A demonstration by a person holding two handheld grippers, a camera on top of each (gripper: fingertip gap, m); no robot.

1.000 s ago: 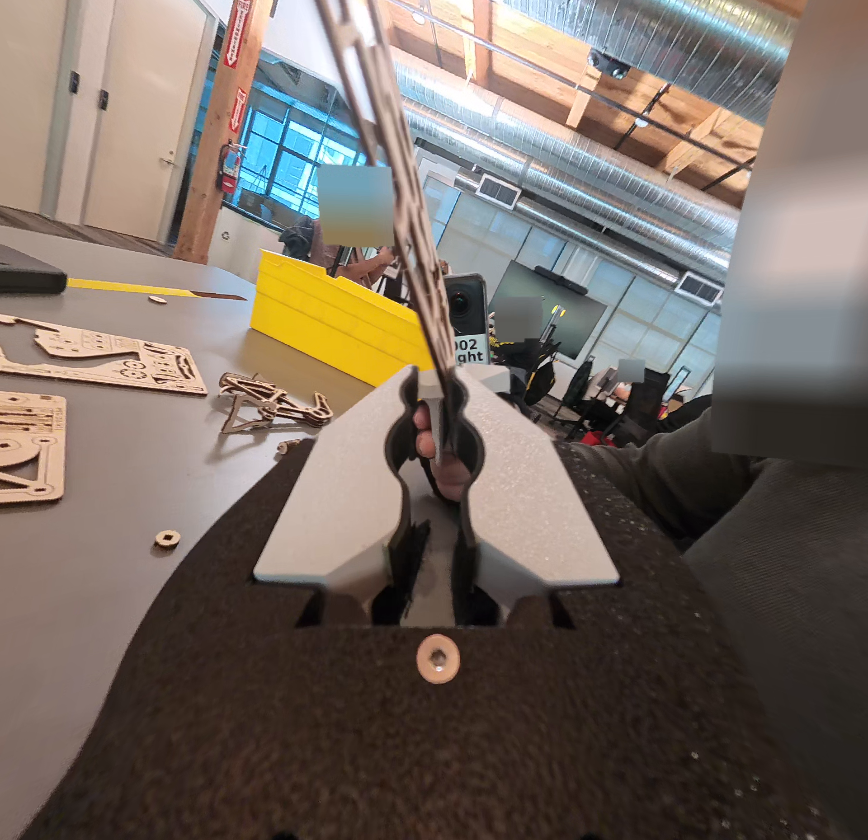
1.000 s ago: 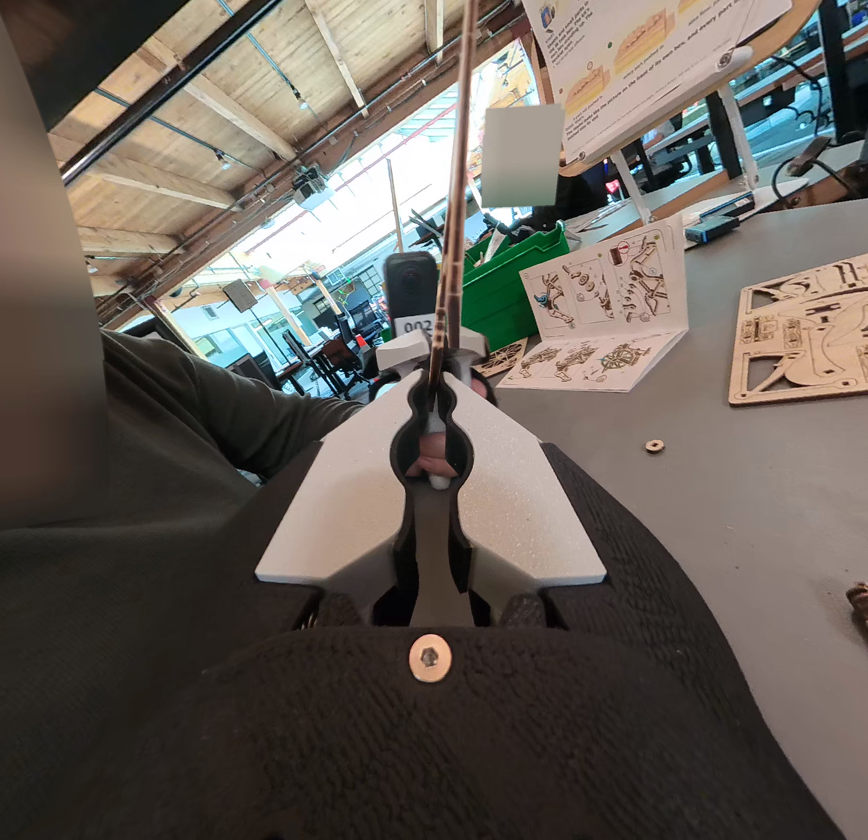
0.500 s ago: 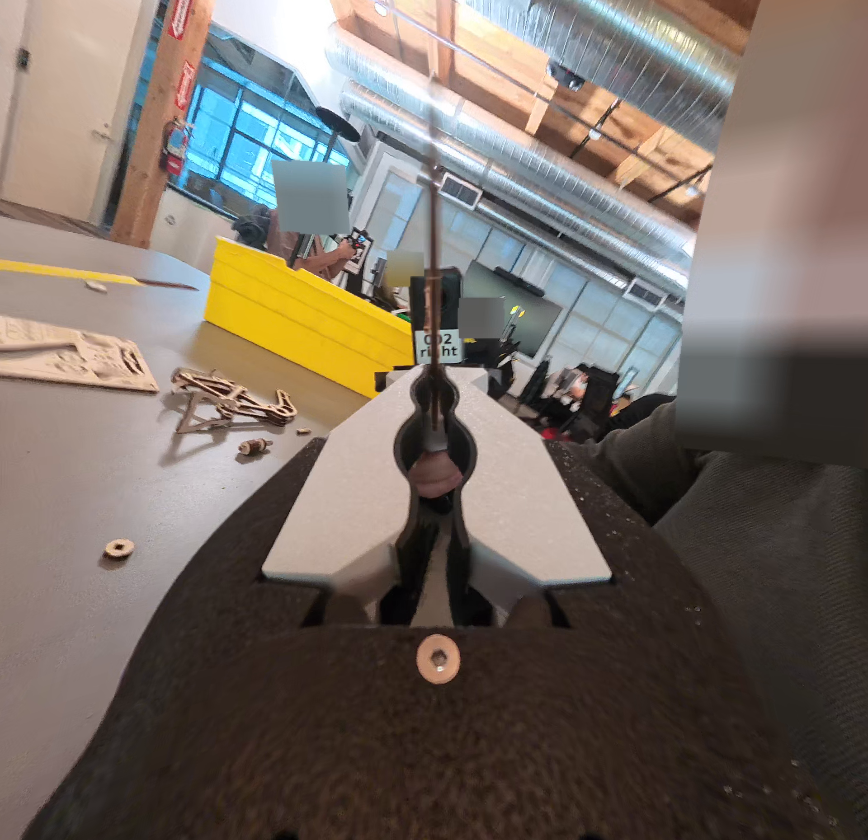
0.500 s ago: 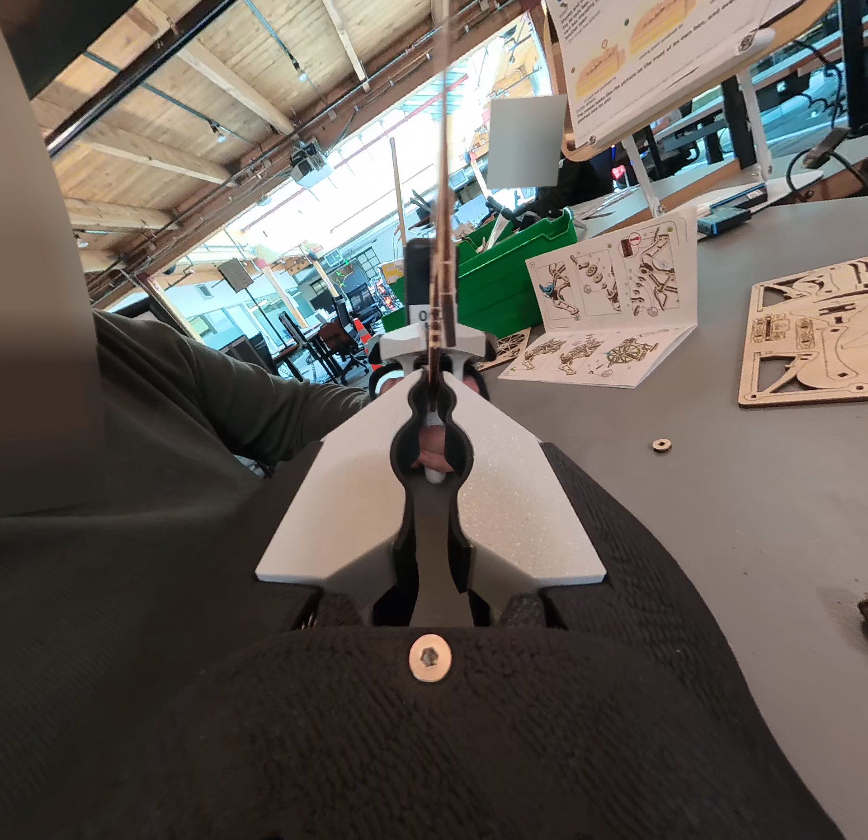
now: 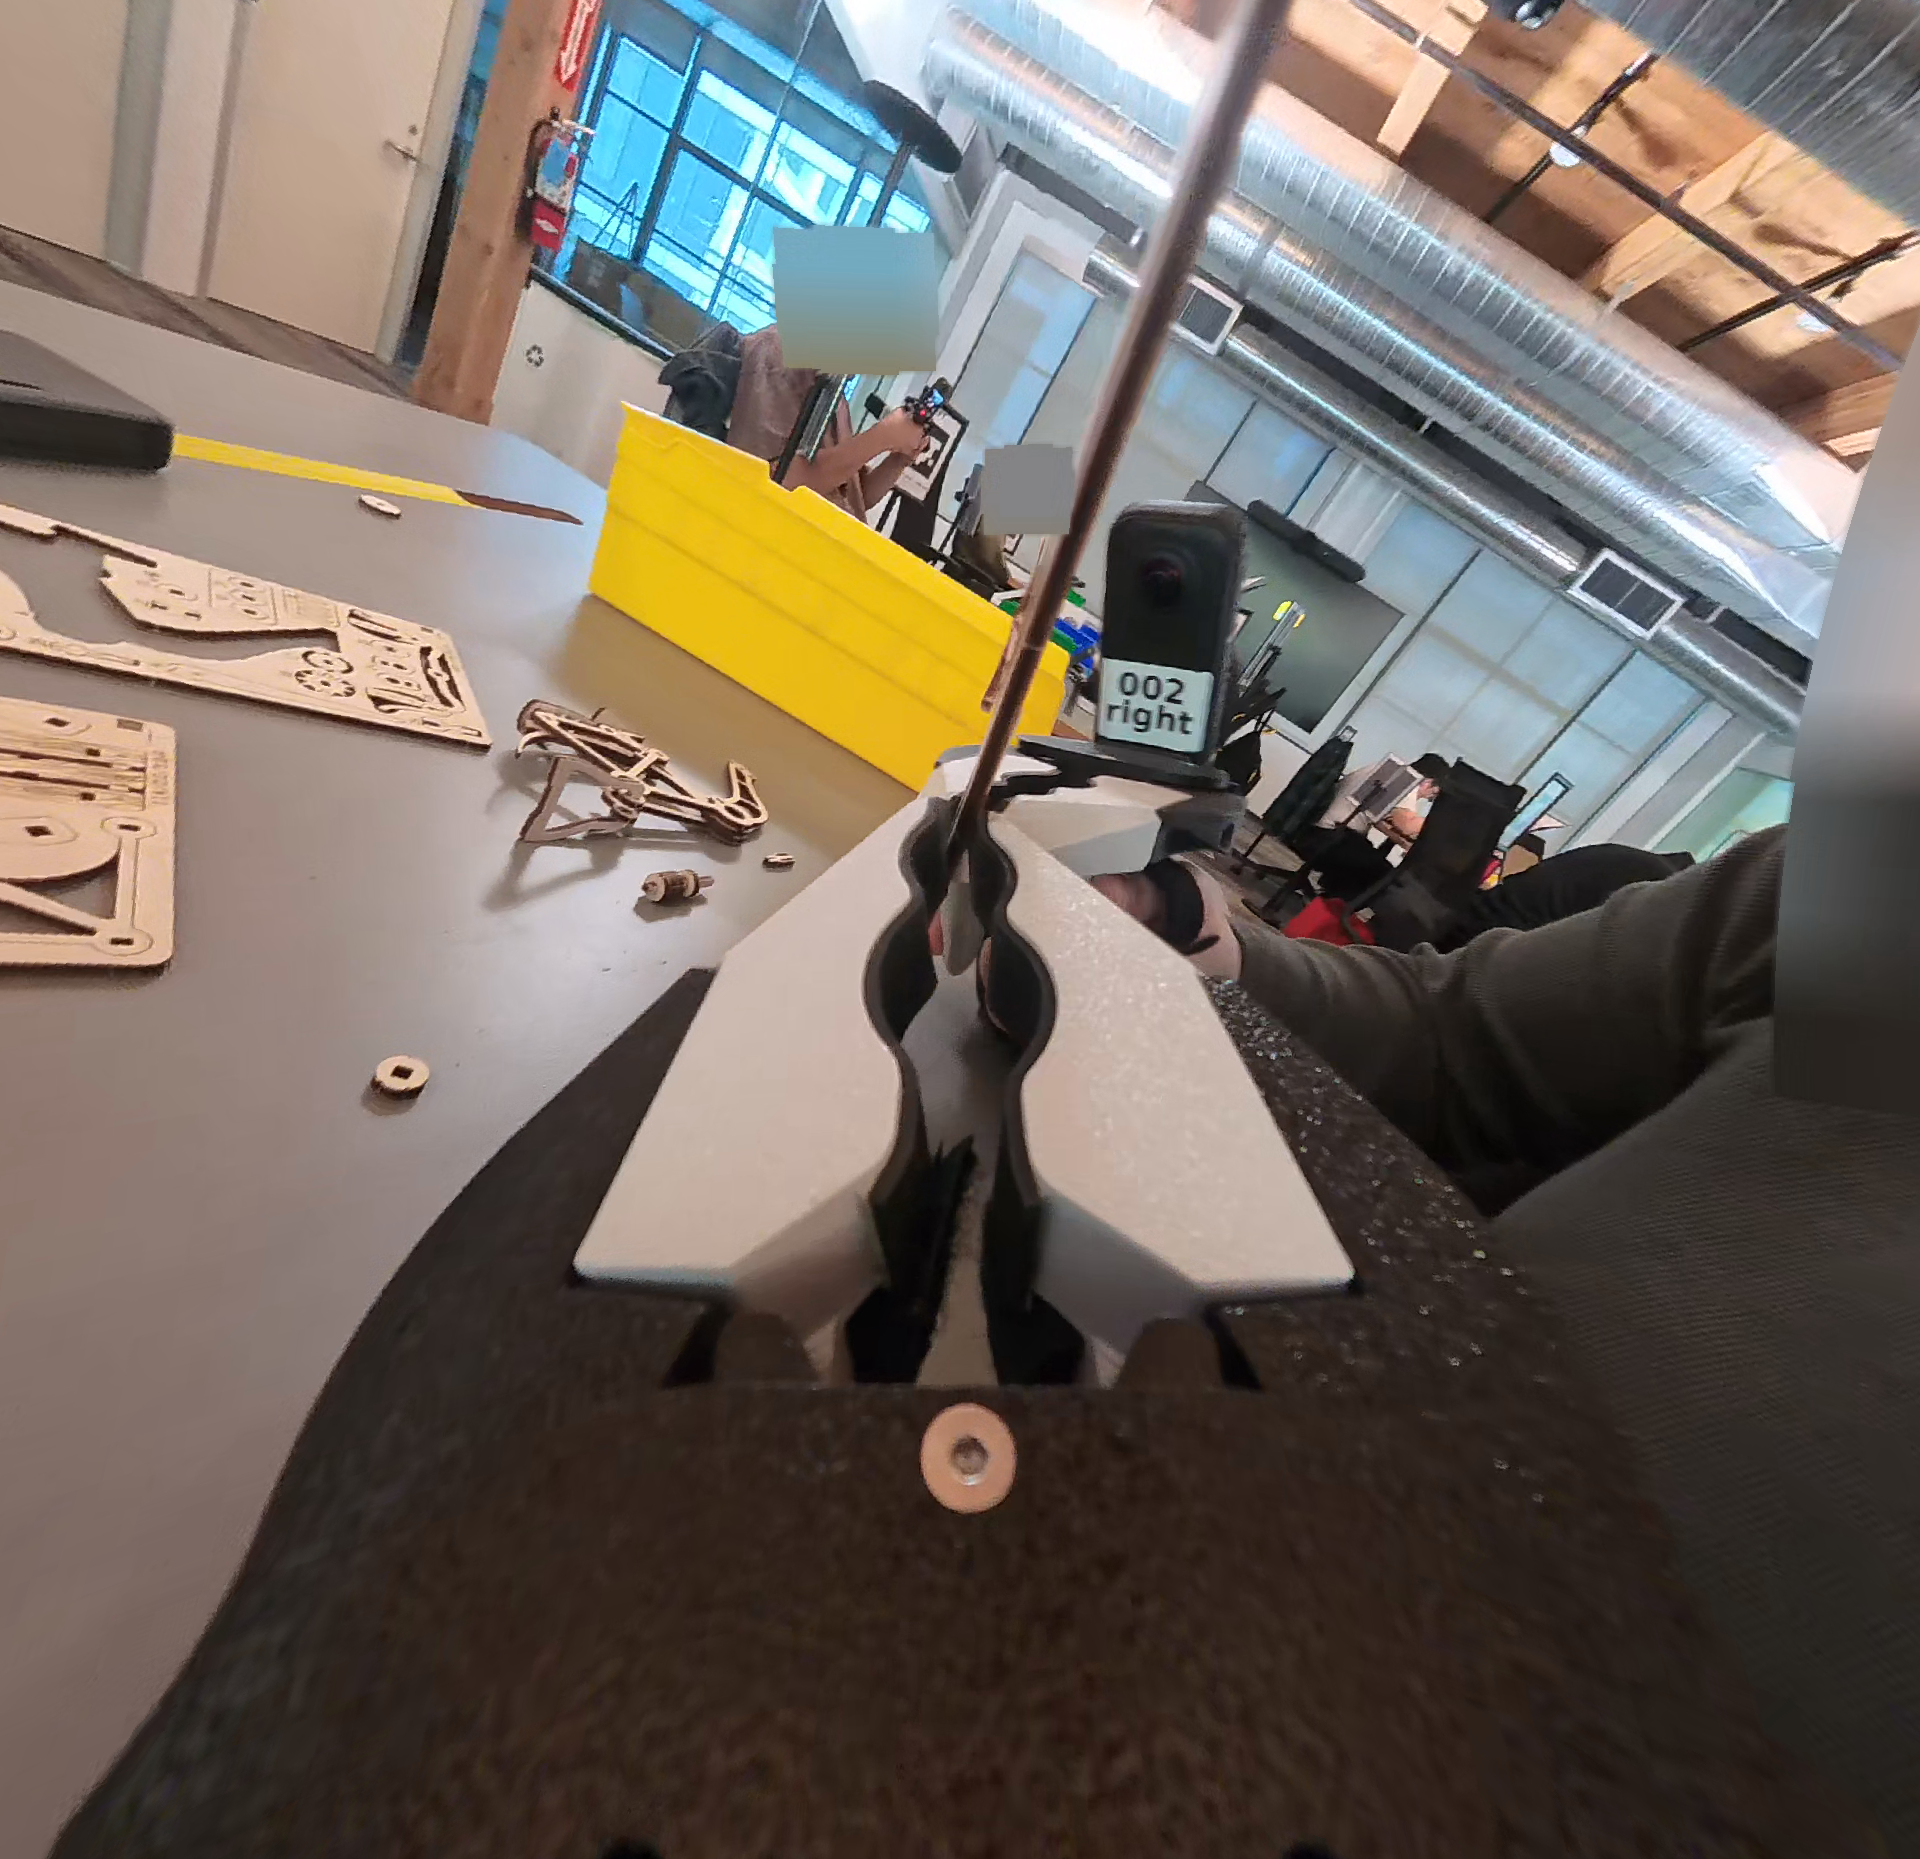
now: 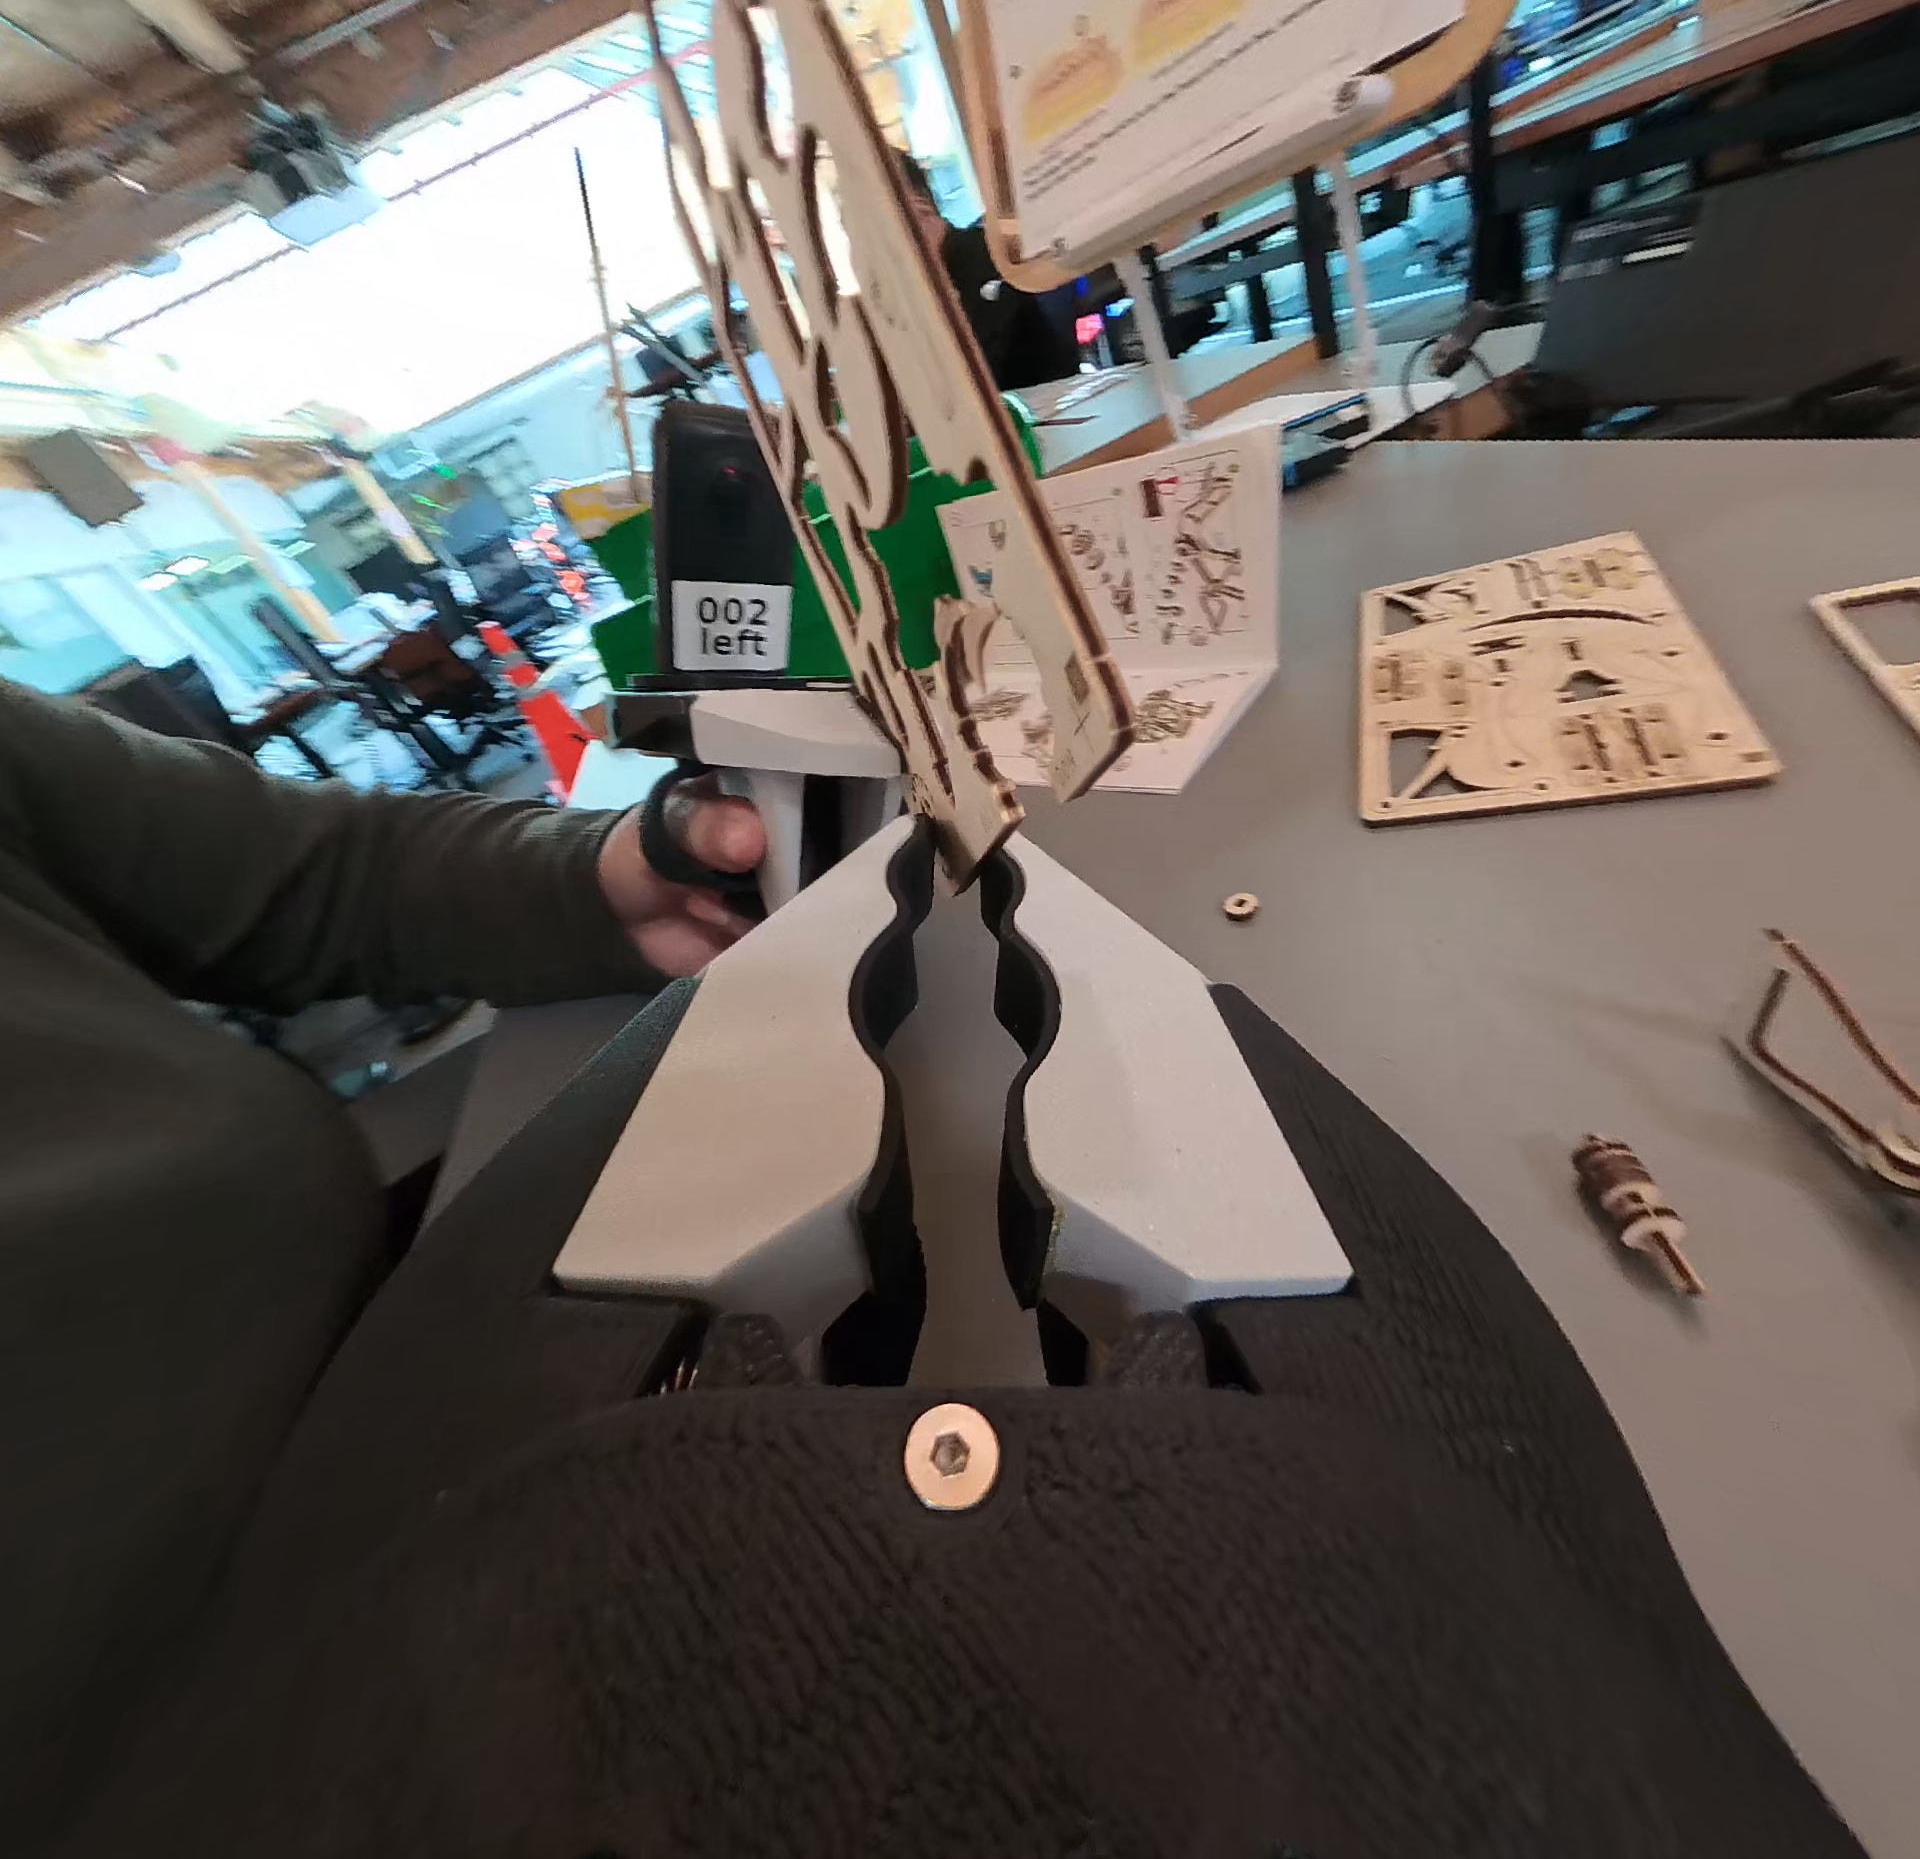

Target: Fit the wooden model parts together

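Note:
A thin laser-cut wooden sheet (image 6: 914,407) stands upright between my two grippers, which face each other above the grey table (image 5: 260,1134). My left gripper (image 5: 961,833) is shut on the sheet's lower edge. In the left wrist view the sheet shows edge-on as a thin line (image 5: 1101,375) rising up and to the right. My right gripper (image 6: 956,853) has its jaws a little apart, with the sheet's lower corner at its tips and the sheet's face turned toward the camera. The right gripper (image 5: 1101,822) shows just behind my left tips. The left gripper (image 6: 748,739) shows beyond the sheet.
On the left stand a yellow bin (image 5: 790,604), two cut-out wooden sheets (image 5: 291,635), a partly built wooden piece (image 5: 634,781), a small spool (image 5: 675,884) and a washer (image 5: 400,1077). On the right are a green bin (image 6: 904,583), an open instruction booklet (image 6: 1174,583) and another sheet (image 6: 1548,677). Less than 4 cm separates the two grippers' tips. The washer (image 5: 400,1077) sits 11 cm or so from the ends of my right fingers. Look for it in the right wrist view (image 6: 1238,907) too.
The right jaws have parted from their shut grip. The sheet, edge-on in both views before, now shows its face in the right wrist view. The left gripper has tilted.

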